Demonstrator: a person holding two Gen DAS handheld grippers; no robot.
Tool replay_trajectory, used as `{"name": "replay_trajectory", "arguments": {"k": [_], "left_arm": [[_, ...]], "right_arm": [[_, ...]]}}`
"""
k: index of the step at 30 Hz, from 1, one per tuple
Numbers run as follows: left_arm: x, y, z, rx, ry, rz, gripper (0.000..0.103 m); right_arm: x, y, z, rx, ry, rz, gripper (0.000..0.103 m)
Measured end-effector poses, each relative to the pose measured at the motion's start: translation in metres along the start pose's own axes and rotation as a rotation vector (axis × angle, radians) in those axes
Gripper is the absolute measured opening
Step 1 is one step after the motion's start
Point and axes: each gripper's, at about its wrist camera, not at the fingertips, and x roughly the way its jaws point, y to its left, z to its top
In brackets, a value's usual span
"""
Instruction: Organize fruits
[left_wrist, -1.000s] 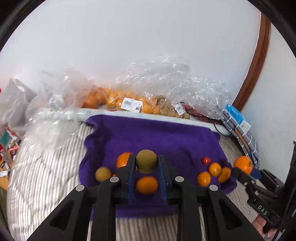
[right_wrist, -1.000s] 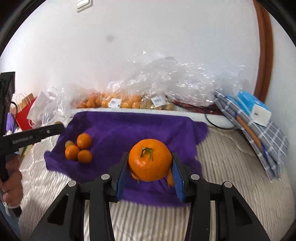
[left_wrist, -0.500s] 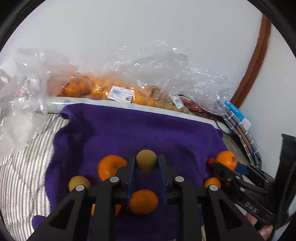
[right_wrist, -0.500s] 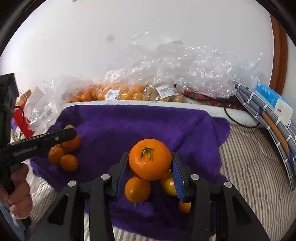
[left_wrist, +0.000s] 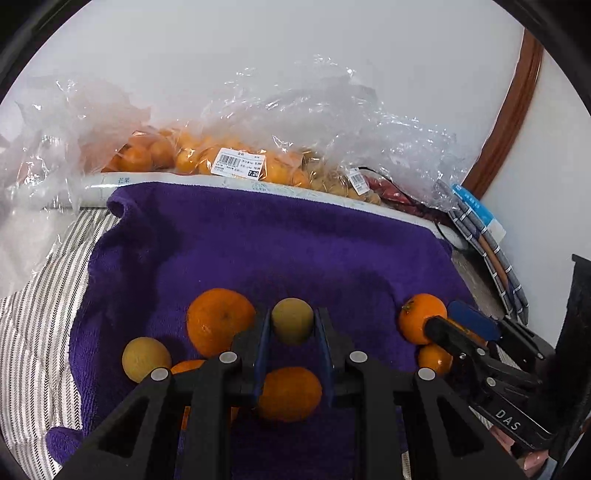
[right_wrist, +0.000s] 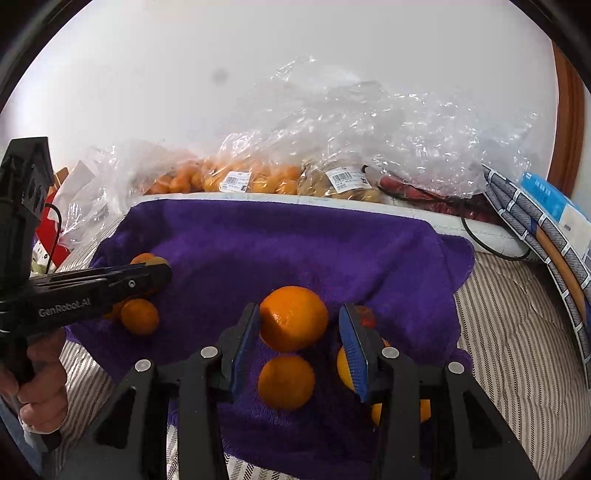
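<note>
My left gripper (left_wrist: 292, 315) is shut on a small round yellow-green fruit (left_wrist: 291, 320), low over the purple towel (left_wrist: 295, 240). Around it lie a big orange (left_wrist: 219, 321), a mandarin (left_wrist: 290, 393) and another yellow-green fruit (left_wrist: 146, 358). My right gripper (right_wrist: 300, 312) is low over the towel's (right_wrist: 277, 236) right part. A large orange (right_wrist: 293, 317) sits between its fingertips, against the left pad with a gap to the right pad. Below it lie a mandarin (right_wrist: 286, 382) and more small fruits, partly hidden. The left wrist view shows the right gripper (left_wrist: 443, 317) at that orange (left_wrist: 421, 317).
Clear plastic bags of oranges and small fruits (right_wrist: 258, 177) line the wall behind the towel. Striped bedding (left_wrist: 33, 332) surrounds it. Folded checked cloth and a blue box (right_wrist: 535, 221) lean at the right, by a black cable (right_wrist: 480, 240). A hand (right_wrist: 44, 387) holds the left gripper (right_wrist: 162, 273).
Both grippers have come down and closer to the towel. The large orange has turned and now leaves a gap at the right pad. The left gripper still holds its fruit.
</note>
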Motion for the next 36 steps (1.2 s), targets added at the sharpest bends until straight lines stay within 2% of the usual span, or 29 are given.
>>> {"name": "replay_trajectory", "arguments": {"k": [5,7,10,13,15,17,20,22,26,28,33,36], "left_arm": [[0.001,-0.003,0.000,0.019,0.013,0.016,0.023],[-0.002,-0.005,0.000,0.028,0.010,0.024,0.030],[-0.015,-0.009,0.004,0.037,-0.011,0.036,0.032],[-0.039,-0.014,0.008,0.027,-0.030,0.061,0.041],[-0.061,-0.019,0.004,0.026,-0.047,0.056,0.043],[-0.087,-0.025,-0.003,0.038,-0.069,0.077,0.051],[-0.120,-0.037,-0.014,0.049,-0.103,0.115,0.058],[-0.143,-0.044,-0.023,0.056,-0.113,0.125,0.067],[-0.179,-0.057,-0.045,0.071,-0.149,0.172,0.073],[-0.191,-0.062,-0.054,0.079,-0.158,0.194,0.075],[-0.214,-0.072,-0.072,0.084,-0.162,0.208,0.077],[-0.225,-0.080,-0.080,0.093,-0.179,0.223,0.079]], "right_arm": [[-0.006,0.002,-0.003,-0.016,-0.013,-0.002,0.047],[-0.012,0.000,-0.003,-0.005,-0.024,-0.009,0.050],[-0.023,-0.004,-0.002,0.024,-0.033,-0.018,0.050],[-0.045,-0.004,0.004,0.065,-0.029,-0.039,0.050],[-0.066,0.000,0.006,0.070,-0.021,-0.084,0.050],[-0.092,0.006,0.005,0.066,-0.025,-0.131,0.050],[-0.128,0.012,-0.002,0.091,-0.025,-0.137,0.051],[-0.150,0.016,-0.009,0.108,-0.024,-0.137,0.055],[-0.192,0.025,-0.028,0.125,-0.033,-0.147,0.058],[-0.208,0.028,-0.036,0.130,-0.044,-0.161,0.079],[-0.247,0.032,-0.054,0.142,-0.092,-0.189,0.095],[-0.261,0.032,-0.062,0.151,-0.093,-0.198,0.099]]}}
